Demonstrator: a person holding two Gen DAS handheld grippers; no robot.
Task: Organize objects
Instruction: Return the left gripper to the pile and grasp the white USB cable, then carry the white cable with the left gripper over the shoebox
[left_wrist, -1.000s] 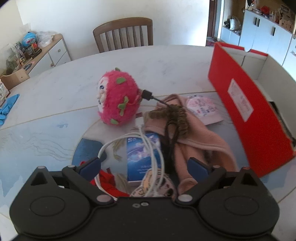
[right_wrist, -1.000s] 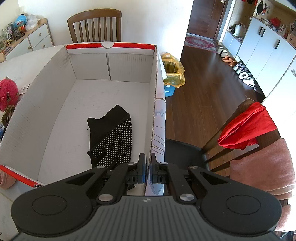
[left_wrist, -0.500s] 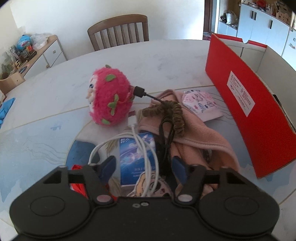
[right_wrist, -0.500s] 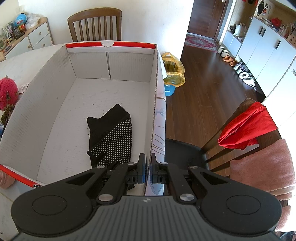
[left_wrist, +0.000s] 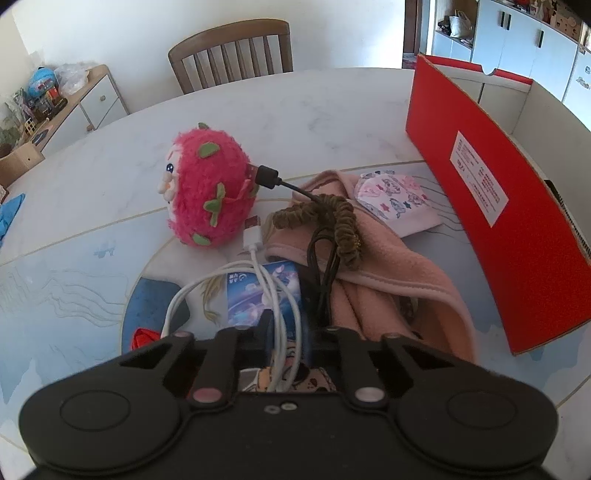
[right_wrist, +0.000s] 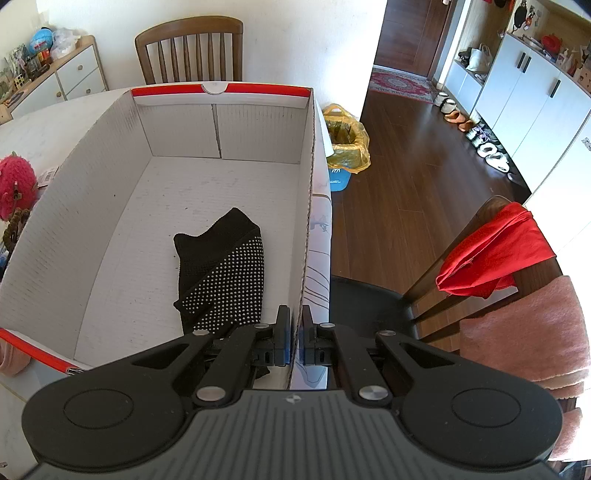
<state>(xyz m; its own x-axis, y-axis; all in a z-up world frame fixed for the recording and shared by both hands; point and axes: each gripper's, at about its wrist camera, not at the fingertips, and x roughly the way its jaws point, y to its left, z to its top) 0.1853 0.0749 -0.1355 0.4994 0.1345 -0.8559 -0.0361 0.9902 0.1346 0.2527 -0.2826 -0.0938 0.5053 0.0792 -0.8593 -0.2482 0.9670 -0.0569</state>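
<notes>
Marble table (left_wrist: 325, 122); left gripper (left_wrist: 286, 328) just clenched on white cable (left_wrist: 258, 273); right gripper (right_wrist: 293, 332) pinching box wall (right_wrist: 306, 236).

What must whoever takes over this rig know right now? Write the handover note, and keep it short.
Left hand-held gripper: its jaws have just been closing on the white cable, which runs between them, in the pile on the table.
Right hand-held gripper: shut on a side wall of the red box.
Done: only a black dotted sock lies in the box.
Left: the white cable, black cable, brown coiled hair tie, pink cloth, printed fabric piece, blue card and pink plush, all on the table beside the box.
</notes>
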